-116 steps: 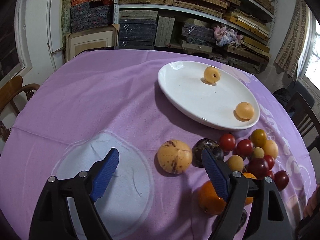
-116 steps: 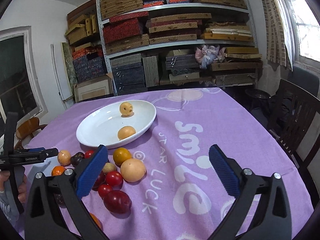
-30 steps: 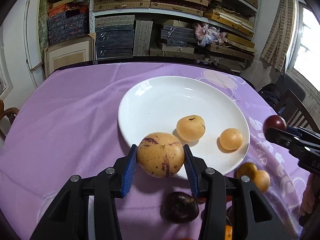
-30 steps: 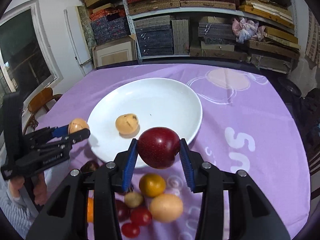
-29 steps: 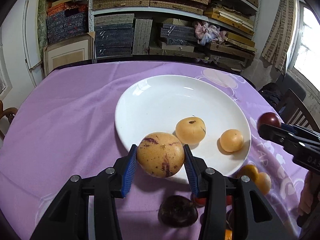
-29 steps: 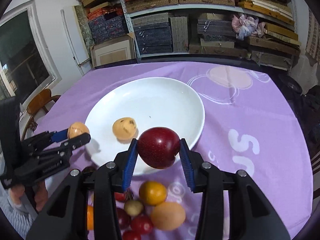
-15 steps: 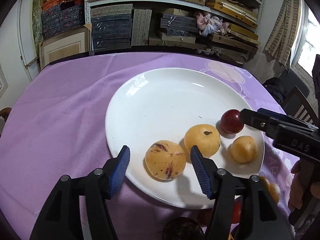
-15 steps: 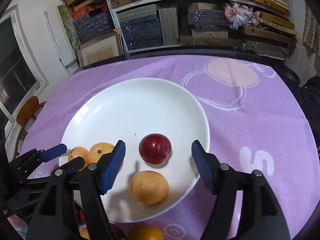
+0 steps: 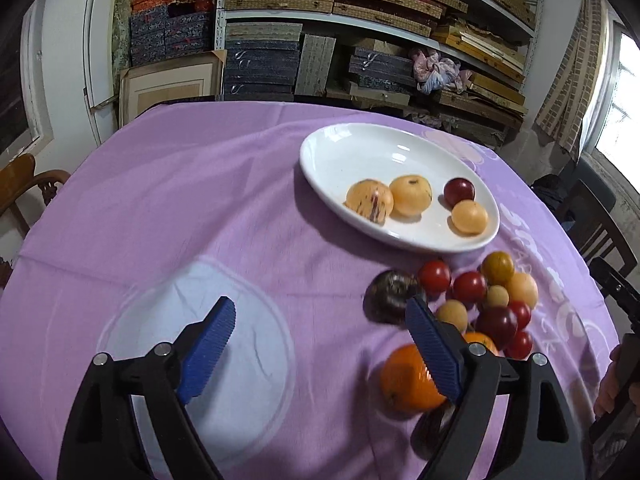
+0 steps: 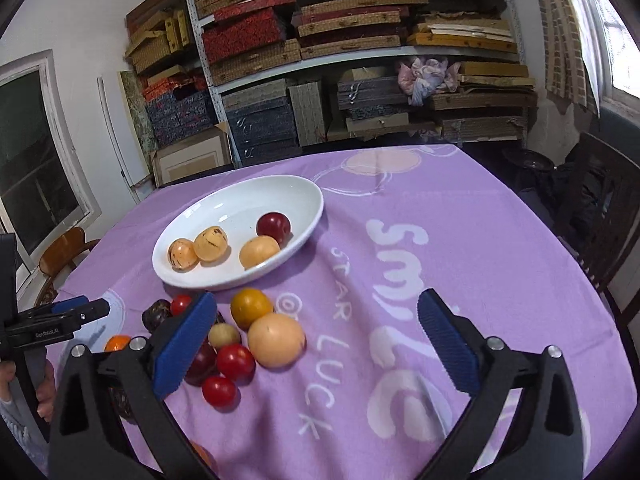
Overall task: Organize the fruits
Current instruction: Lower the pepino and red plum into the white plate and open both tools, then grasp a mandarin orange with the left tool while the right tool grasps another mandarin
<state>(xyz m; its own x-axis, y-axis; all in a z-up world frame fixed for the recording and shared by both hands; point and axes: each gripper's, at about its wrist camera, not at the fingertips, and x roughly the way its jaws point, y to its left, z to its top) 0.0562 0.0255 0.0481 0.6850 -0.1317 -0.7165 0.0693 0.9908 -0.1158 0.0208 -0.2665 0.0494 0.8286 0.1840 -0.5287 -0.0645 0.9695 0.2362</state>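
one orange (image 9: pixel 408 380) half behind jaws

Purple tablecloth (image 10: pixel 460 240), stacked boxes on shelves (image 10: pixel 320 40), wooden chair (image 9: pixel 24 188).

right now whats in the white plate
Four fruits sit in the white plate: a dark red plum, a speckled yellow fruit and two plain yellow-orange ones. Nothing else shows; beneath them is hidden.

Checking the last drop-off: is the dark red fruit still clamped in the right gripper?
No, the dark red fruit lies on the white plate, and the right gripper is opening, empty.
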